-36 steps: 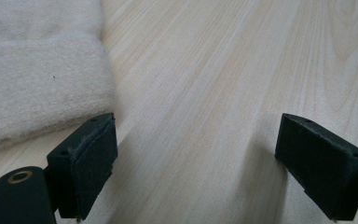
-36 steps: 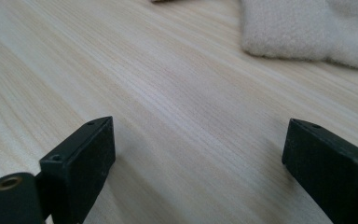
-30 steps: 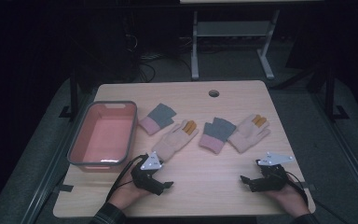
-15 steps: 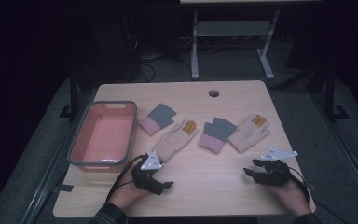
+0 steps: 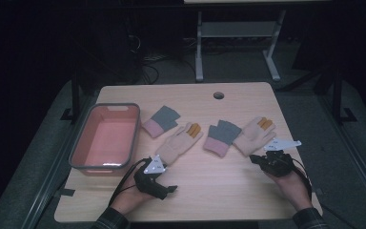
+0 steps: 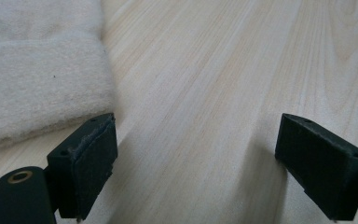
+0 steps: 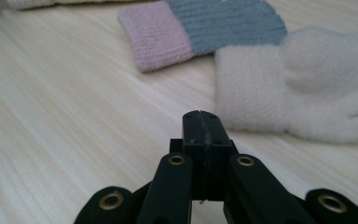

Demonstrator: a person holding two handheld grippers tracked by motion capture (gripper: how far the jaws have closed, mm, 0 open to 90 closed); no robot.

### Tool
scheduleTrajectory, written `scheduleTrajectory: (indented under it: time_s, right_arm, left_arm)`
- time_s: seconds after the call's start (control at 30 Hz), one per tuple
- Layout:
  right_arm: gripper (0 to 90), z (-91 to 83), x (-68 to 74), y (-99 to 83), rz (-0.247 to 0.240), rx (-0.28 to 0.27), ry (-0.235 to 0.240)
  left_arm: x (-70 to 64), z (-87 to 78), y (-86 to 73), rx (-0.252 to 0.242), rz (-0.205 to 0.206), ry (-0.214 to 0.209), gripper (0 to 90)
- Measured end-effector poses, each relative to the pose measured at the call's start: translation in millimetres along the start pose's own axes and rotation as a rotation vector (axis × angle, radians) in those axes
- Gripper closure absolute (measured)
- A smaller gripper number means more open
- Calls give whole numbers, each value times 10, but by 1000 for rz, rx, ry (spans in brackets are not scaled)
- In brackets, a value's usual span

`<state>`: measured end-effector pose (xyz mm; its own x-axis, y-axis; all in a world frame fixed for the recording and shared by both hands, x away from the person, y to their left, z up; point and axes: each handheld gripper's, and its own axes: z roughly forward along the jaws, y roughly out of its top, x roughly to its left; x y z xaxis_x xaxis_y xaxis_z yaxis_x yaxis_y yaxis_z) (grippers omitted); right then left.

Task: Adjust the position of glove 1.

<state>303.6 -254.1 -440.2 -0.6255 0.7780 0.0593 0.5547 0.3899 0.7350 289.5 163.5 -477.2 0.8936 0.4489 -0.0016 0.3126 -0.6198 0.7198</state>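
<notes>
Four gloves lie in a row on the wooden table (image 5: 219,191). Two are grey with pink cuffs (image 5: 160,121) (image 5: 221,136); the other two are cream with orange fingertips (image 5: 178,143) (image 5: 254,135). My left gripper (image 5: 170,188) rests near the front edge, just below the left cream glove. Its jaws stand wide open (image 6: 196,158) over bare wood, with that glove's cuff (image 6: 37,74) at their upper left. My right gripper (image 5: 254,159) is shut on nothing (image 7: 200,122), its tip just short of the right cream glove's cuff (image 7: 251,88). The second grey glove (image 7: 200,28) lies beyond it.
A pink bin with a grey rim (image 5: 136,129) stands at the table's left side with nothing in it. A round cable hole (image 5: 218,95) sits near the far edge. Beyond the table are dark floor and a white stand's legs (image 5: 199,52).
My right gripper has moved away from the person, up to the right cream glove's cuff. The left gripper has stayed where it was.
</notes>
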Motion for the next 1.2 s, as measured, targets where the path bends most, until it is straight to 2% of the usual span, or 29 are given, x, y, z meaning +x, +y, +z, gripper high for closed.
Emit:
scheduleTrajectory:
  time_s: [0.07, 0.27, 0.37, 0.53, 0.63, 0.77, 0.87, 0.9, 1.0, 1.1, 1.2]
  right_arm:
    - [900, 7, -14, 23, 8, 1, 3]
    - [900, 120, -176, 200, 6, 2, -2]
    - [900, 159, -228, 244, 10, -14, -2]
    - [900, 321, -359, 344, 11, 0, -23]
    - [900, 414, -427, 347, 17, 26, -28]
    - [900, 479, -490, 357, 37, 27, -37]
    - [900, 541, -538, 364, 27, 32, -49]
    - [900, 596, -552, 354, 23, 59, -61]
    - [900, 642, -549, 319, 34, 73, -61]
    - [900, 634, -546, 310, 13, 81, -57]
    - [900, 613, -544, 302, 16, 92, -50]
  left_arm:
    - [-1, -1, 1, 1, -1, -1, 122]
    - [-2, -3, 1, 4, -3, -1, 122]
    - [0, -5, 1, 6, -1, -1, 122]
    - [-1, -4, 2, 4, -1, -1, 122]
    - [-1, -4, 1, 4, -1, -1, 122]
    - [0, -5, 2, 7, 1, -1, 122]
    - [-2, -4, 1, 4, -1, 0, 122]
    - [-3, -5, 1, 5, -2, 0, 122]
    - [-7, -7, -1, 6, -4, 2, 123]
    - [-8, -9, -2, 6, -4, 3, 123]
    - [-10, -10, -4, 5, -5, 5, 123]
